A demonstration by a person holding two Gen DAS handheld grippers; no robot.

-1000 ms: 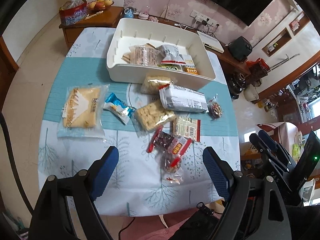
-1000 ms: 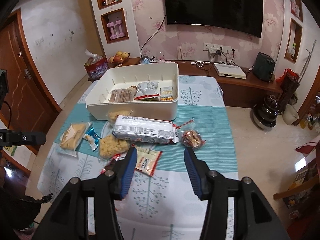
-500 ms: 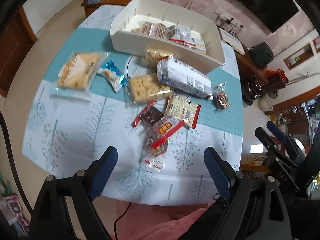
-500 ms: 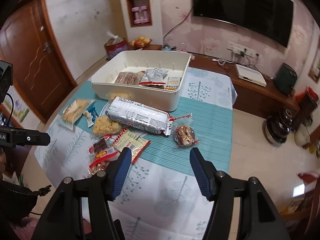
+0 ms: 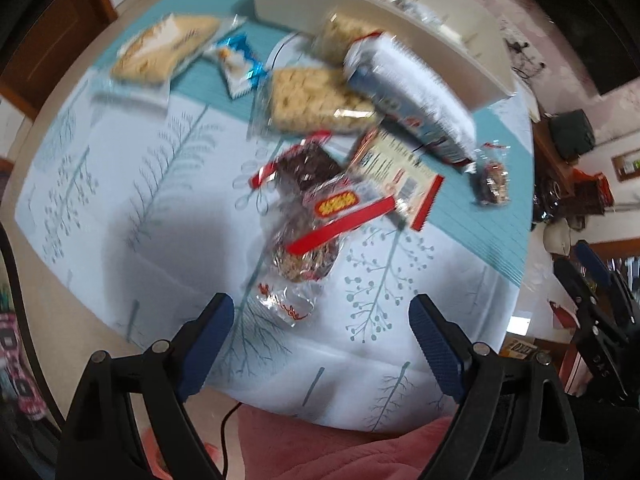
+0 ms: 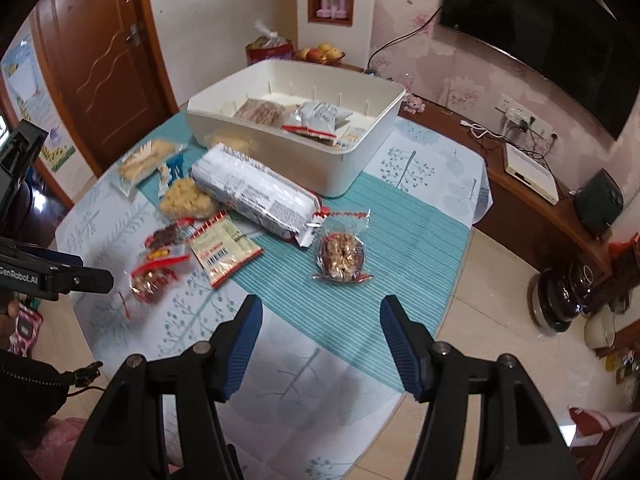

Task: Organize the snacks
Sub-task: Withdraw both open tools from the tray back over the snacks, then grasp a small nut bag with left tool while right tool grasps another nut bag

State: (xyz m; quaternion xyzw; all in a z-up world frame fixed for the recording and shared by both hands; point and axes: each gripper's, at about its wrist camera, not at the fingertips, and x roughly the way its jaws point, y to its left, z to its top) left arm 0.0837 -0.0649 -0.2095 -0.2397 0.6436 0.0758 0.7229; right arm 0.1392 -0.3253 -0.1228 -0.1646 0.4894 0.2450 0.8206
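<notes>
We have dropped our left gripper (image 5: pixel 320 332) closer over the clear red-striped snack packet (image 5: pixel 304 248), which now looms larger and blurred on the tablecloth (image 5: pixel 120 200). Both it and our right gripper (image 6: pixel 320 328) gape wide, holding nothing.

White bin (image 6: pixel 348 168) holding a few packets, loose wrapped snacks (image 6: pixel 256 192) scattered flat on the tablecloth before it
</notes>
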